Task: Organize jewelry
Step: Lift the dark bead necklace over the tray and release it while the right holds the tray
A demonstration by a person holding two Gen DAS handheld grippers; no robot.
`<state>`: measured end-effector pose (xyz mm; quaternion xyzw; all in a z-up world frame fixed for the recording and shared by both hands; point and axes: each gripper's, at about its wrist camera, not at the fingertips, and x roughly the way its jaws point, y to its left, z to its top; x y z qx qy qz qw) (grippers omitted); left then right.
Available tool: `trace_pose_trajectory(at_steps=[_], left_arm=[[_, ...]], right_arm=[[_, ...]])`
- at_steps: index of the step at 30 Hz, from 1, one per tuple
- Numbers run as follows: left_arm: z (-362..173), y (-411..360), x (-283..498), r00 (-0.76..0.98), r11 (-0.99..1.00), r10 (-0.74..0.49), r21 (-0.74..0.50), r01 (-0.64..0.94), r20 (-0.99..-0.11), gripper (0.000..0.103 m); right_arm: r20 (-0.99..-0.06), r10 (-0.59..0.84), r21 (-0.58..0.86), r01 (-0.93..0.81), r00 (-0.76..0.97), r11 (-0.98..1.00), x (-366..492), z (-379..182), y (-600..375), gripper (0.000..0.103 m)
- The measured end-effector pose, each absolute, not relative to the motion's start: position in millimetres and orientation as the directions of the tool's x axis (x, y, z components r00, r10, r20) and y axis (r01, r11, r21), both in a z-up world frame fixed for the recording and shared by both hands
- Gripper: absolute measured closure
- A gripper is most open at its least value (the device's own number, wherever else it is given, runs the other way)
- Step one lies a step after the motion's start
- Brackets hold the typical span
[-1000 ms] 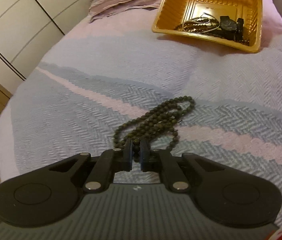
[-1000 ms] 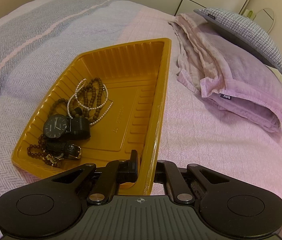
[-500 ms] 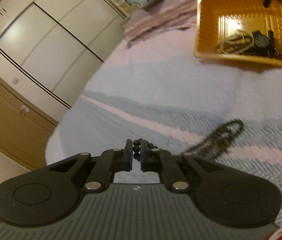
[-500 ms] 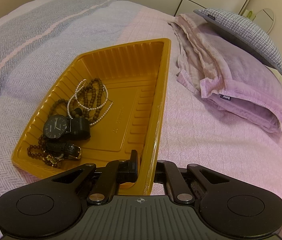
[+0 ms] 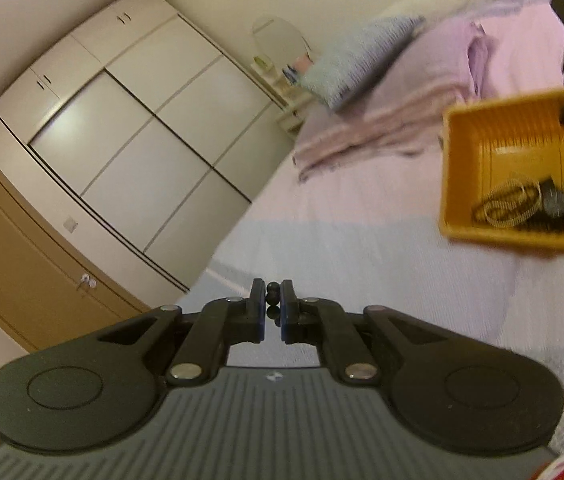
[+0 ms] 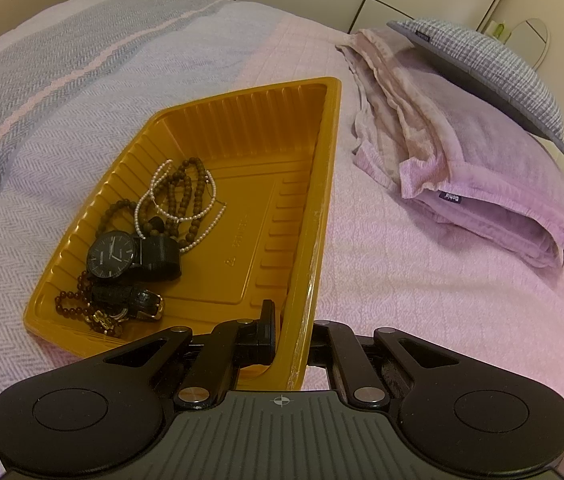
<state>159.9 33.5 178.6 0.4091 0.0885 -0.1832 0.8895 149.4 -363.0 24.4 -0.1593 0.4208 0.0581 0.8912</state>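
Pretty sure I'm working in somebody's bedroom: a made bed [image 6: 422,264] with a pink and grey spread, a checked pillow [image 6: 494,60] on a folded lilac blanket [image 6: 494,176], big built-in wardrobe [image 5: 129,128], wooden door [image 5: 21,276], small oval mirror [image 5: 277,38].

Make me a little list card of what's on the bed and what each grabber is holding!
left gripper: shut on dark bead necklace, lifted; loops hang at the right view's left edge
right gripper: shut on yellow tray's rim
in tray: black watch, pearl strand, brown bead strands, buckled strap
surface: bed cover
behind tray: folded pink blanket, grey pillow
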Motion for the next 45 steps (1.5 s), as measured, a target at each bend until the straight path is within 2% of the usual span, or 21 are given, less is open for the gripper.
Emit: trace_pose_trajectory(at_steps=[12, 17, 33, 45], left_arm=[[263, 11, 164, 0.916, 0.665, -0.339, 0.635, 0.394, -0.213, 0.097], [291, 1, 168, 0.909, 0.693, -0.366, 0.593, 0.410, -0.200, 0.097], [316, -63, 184, 0.831, 0.673, -0.506, 0.498, 0.547, -0.229, 0.097], [341, -131, 179, 0.754, 0.631, -0.631, 0.444, 0.636, -0.183, 0.097]], right_arm=[[-0.766, -0.034, -0.241, -0.239, 0.641, 0.941, 149, 26, -361, 0.097], [-0.766, -0.033, -0.241, -0.239, 0.642, 0.941, 149, 25, -362, 0.097], [-0.764, -0.030, -0.239, -0.240, 0.644, 0.941, 149, 24, -361, 0.097], [-0.762, -0.023, -0.235, -0.243, 0.647, 0.941, 149, 23, -362, 0.097]])
